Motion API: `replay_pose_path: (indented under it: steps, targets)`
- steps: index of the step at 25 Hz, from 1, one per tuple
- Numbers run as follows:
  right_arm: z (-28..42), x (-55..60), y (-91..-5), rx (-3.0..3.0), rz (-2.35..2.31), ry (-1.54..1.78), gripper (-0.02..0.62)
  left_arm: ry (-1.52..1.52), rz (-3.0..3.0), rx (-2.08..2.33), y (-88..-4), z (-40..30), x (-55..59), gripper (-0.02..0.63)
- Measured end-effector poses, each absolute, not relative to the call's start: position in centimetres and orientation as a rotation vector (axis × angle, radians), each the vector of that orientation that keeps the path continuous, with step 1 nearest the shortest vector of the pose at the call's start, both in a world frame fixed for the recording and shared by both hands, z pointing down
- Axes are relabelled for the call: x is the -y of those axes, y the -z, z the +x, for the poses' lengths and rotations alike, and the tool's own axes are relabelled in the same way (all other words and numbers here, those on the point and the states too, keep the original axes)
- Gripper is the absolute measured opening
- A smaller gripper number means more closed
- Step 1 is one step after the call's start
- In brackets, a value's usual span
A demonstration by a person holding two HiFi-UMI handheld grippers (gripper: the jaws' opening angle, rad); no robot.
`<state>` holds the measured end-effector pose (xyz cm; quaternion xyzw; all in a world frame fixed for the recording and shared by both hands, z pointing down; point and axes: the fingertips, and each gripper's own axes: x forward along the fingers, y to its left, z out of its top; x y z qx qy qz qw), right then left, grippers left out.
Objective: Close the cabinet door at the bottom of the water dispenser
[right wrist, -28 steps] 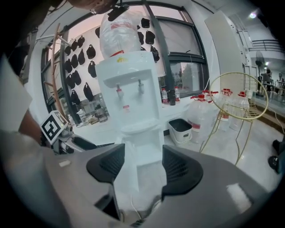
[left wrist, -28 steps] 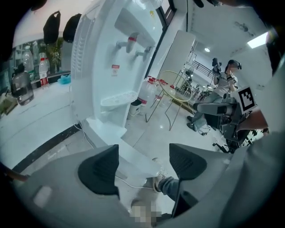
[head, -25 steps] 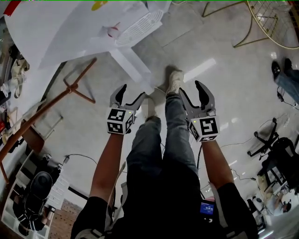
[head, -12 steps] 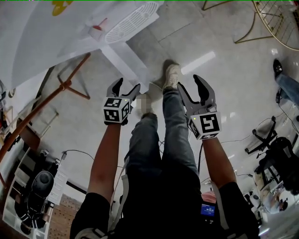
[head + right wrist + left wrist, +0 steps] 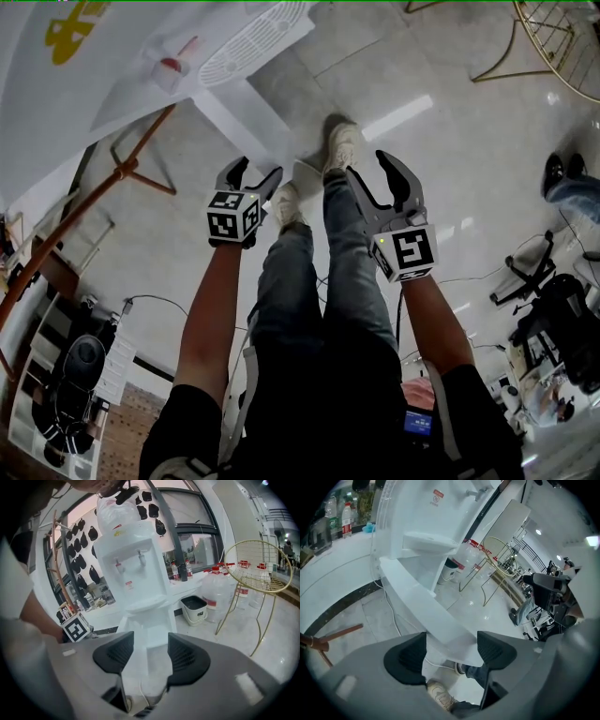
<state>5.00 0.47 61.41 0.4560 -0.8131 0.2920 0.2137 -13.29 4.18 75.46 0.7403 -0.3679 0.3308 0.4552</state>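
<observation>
The white water dispenser [image 5: 187, 56] stands at the top left of the head view, and its bottom cabinet door [image 5: 246, 117] swings out over the floor. My left gripper [image 5: 253, 173] hovers just short of the door's free end, jaws open. In the left gripper view the door's edge [image 5: 426, 606] runs down between the pads of the left gripper [image 5: 452, 651], and I see no contact. My right gripper [image 5: 367, 166] is to the right, above my legs; its jaws are closing with nothing between them. The right gripper [image 5: 146, 651] faces the dispenser [image 5: 136, 559] from a distance.
My legs and shoes [image 5: 339, 150] stand between the grippers, close to the door's end. A wooden rack [image 5: 122, 173] leans at the left. A gold wire stand [image 5: 258, 573], large water bottles [image 5: 215, 588] and a dark bin [image 5: 193, 607] sit right of the dispenser. A black office chair [image 5: 530, 277] is far right.
Both grippers have sunk a little toward the floor, the left one coming nearer the door's free end. The right jaws have narrowed slightly. One foot has stepped forward.
</observation>
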Motion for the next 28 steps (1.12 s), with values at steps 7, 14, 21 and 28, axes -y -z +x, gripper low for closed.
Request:
replay_pose_path:
  steps: [7, 14, 21, 28]
  targets:
    - [5.7, 0.7, -61.7, 2.261, 1.264, -0.817, 0.224, -0.819, 1.813, 0.908, -75.4, -12.5, -3.5, 0.344]
    - [6.3, 1.7, -62.2, 2.265, 1.278, -0.818, 0.218, -0.829, 1.817, 0.888, -75.4, -11.1, -2.3, 0.333]
    - [7.2, 2.8, -62.7, 2.267, 1.288, -0.815, 0.216, -0.825, 1.836, 0.865, -75.4, -9.1, -0.8, 0.328]
    - [8.6, 3.6, -63.0, 2.251, 1.305, -0.828, 0.215, -0.830, 1.872, 0.842, -75.4, -6.9, 1.3, 0.310]
